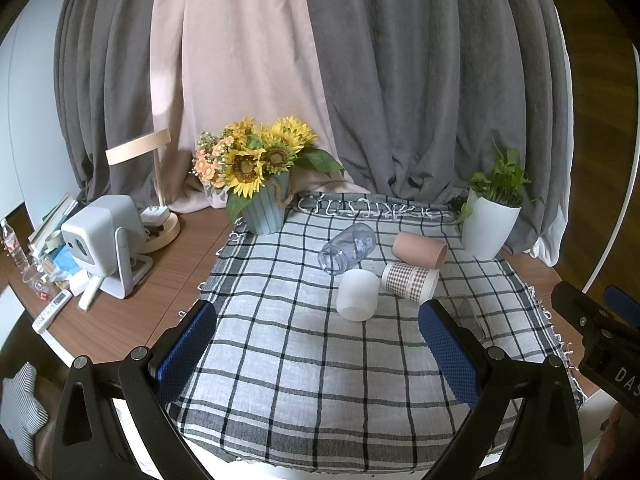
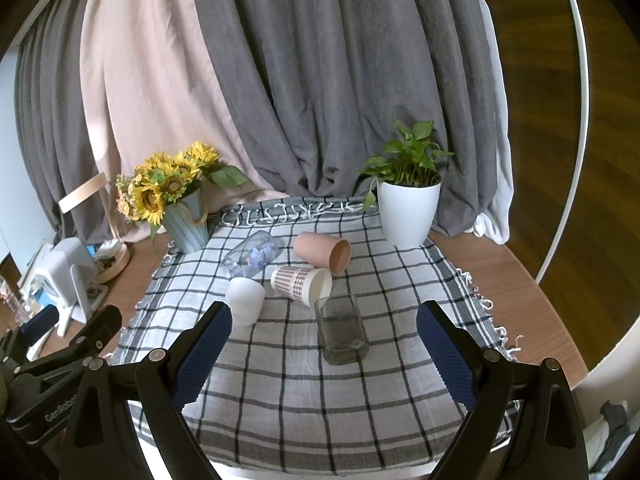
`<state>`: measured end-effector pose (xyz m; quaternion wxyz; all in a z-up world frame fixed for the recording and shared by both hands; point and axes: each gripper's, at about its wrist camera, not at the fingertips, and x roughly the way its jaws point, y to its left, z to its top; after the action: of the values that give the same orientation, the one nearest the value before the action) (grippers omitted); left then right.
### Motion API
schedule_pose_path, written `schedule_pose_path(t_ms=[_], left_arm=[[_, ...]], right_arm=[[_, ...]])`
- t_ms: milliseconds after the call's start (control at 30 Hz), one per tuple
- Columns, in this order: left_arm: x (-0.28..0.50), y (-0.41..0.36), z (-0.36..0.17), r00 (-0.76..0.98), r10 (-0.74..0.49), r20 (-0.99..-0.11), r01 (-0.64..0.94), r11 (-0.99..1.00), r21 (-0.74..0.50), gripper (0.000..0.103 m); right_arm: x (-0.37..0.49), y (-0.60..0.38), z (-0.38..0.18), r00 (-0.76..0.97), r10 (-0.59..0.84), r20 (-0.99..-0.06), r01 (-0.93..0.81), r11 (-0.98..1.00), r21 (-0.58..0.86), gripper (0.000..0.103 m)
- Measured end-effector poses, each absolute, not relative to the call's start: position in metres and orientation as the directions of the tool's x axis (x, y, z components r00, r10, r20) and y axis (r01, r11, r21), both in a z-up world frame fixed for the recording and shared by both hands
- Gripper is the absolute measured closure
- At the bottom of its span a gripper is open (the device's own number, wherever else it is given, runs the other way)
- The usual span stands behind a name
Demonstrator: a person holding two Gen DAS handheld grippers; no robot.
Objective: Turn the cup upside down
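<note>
Several cups sit on a checked cloth (image 1: pixel 304 352). A white cup (image 1: pixel 357 295) (image 2: pixel 245 300) stands upside down. A checked paper cup (image 1: pixel 409 281) (image 2: pixel 301 285) and a pink cup (image 1: pixel 419 249) (image 2: pixel 322 251) lie on their sides. A clear bottle (image 1: pixel 347 248) (image 2: pixel 252 259) lies on its side. A clear glass (image 2: pixel 341 329) (image 1: pixel 466 314) stands mouth down in front of them. My left gripper (image 1: pixel 316 344) is open and empty, short of the white cup. My right gripper (image 2: pixel 324 344) is open and empty, with the glass between its fingers' line of sight.
A sunflower pot (image 1: pixel 266 208) (image 2: pixel 188 224) stands at the cloth's back left and a white plant pot (image 1: pixel 489 226) (image 2: pixel 408 212) at the back right. A projector (image 1: pixel 100 236), lamp base and clutter fill the table's left. Curtains hang behind.
</note>
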<state>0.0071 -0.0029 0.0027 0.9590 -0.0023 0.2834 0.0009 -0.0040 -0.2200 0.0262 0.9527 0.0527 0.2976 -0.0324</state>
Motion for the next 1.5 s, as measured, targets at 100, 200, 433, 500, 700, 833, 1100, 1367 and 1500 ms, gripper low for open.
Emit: schedule_pose_path(t_ms=[100,200,433,500,700,833,1100,1367,1500], left_arm=[[0.007,-0.003,0.003,0.839,0.0,-0.544,-0.003,1.0,-0.005,0.0],[0.006,-0.003,0.004,0.837,-0.001,-0.547,0.0,1.0,-0.003,0.0],[0.009,-0.009,0.001,0.836,0.003,-0.549,0.003,1.0,0.01,0.0],[0.01,-0.009,0.001,0.835,0.002,-0.55,0.001,1.0,0.006,0.0],[0.007,-0.01,0.0,0.84,0.004,-0.542,0.0,1.0,0.007,0.0],[0.006,-0.013,0.001,0.84,0.004,-0.542,-0.001,1.0,0.007,0.0],[0.006,-0.007,0.005,0.844,0.01,-0.536,-0.018,1.0,-0.01,0.0],[0.019,0.0,-0.004,0.82,0.046,-0.57,-0.048,0.999,0.011,0.0],[0.034,0.011,-0.013,0.802,0.045,-0.595,-0.036,0.999,0.027,0.0]], right_arm=[[-0.004,-0.22,0.026,0.821,-0.029,-0.571,0.092,0.992,0.082,0.009],[-0.004,-0.22,0.026,0.82,-0.029,-0.572,0.092,0.992,0.081,0.009],[-0.003,-0.219,0.023,0.822,-0.024,-0.568,0.081,0.994,0.076,0.009],[-0.003,-0.219,0.023,0.822,-0.023,-0.569,0.08,0.994,0.075,0.009],[-0.003,-0.219,0.023,0.824,-0.025,-0.566,0.082,0.994,0.076,0.009],[-0.004,-0.218,0.025,0.824,-0.02,-0.566,0.077,0.994,0.078,0.009],[-0.003,-0.219,0.025,0.823,-0.021,-0.567,0.085,0.993,0.085,0.009],[0.005,-0.219,0.019,0.81,0.003,-0.587,0.069,0.993,0.1,0.009],[0.023,-0.213,0.009,0.789,0.018,-0.614,0.065,0.992,0.113,0.009]])
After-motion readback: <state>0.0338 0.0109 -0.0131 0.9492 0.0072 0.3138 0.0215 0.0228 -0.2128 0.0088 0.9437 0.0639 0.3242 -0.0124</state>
